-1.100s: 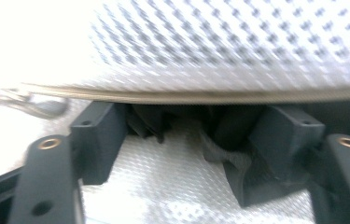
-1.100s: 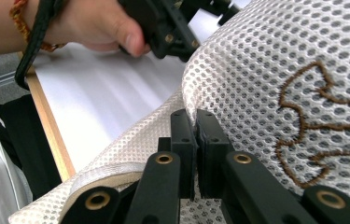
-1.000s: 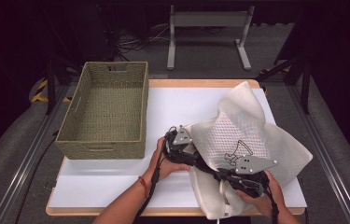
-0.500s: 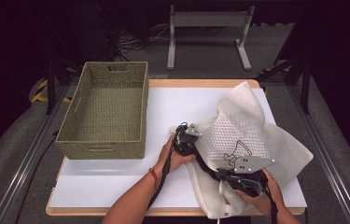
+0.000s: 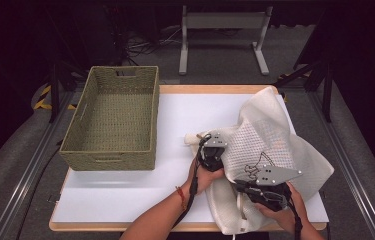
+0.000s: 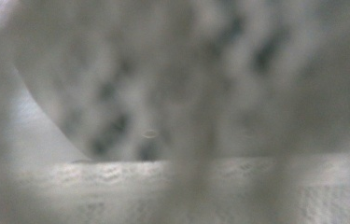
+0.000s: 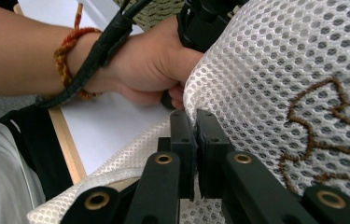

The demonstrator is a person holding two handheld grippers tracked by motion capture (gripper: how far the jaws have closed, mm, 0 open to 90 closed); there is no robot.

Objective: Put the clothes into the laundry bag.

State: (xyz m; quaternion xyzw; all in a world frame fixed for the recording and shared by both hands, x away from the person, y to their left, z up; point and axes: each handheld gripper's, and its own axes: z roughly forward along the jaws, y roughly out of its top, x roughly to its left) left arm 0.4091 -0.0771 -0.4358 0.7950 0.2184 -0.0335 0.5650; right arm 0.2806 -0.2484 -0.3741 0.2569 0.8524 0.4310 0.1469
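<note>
1. High view: the white table is evenly lit from above; the surrounding floor falls into near darkness.
2. Left gripper view: wholly out of focus, with pale mesh cloth pressed close to the lens.
3. Right gripper view: bright and sharp on the cloth; soft shadow under the hand.

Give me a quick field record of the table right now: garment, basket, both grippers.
garment: white mesh garment with brown stitched motif, crumpled on the right half of the table
basket: woven basket, left side, apart from the garment
left gripper: at the garment's left edge, jaws have just been closing, mesh blurred right against its camera
right gripper: shut on the garment's near edge
left hand: beaded wrist cord, beside the mesh
</note>
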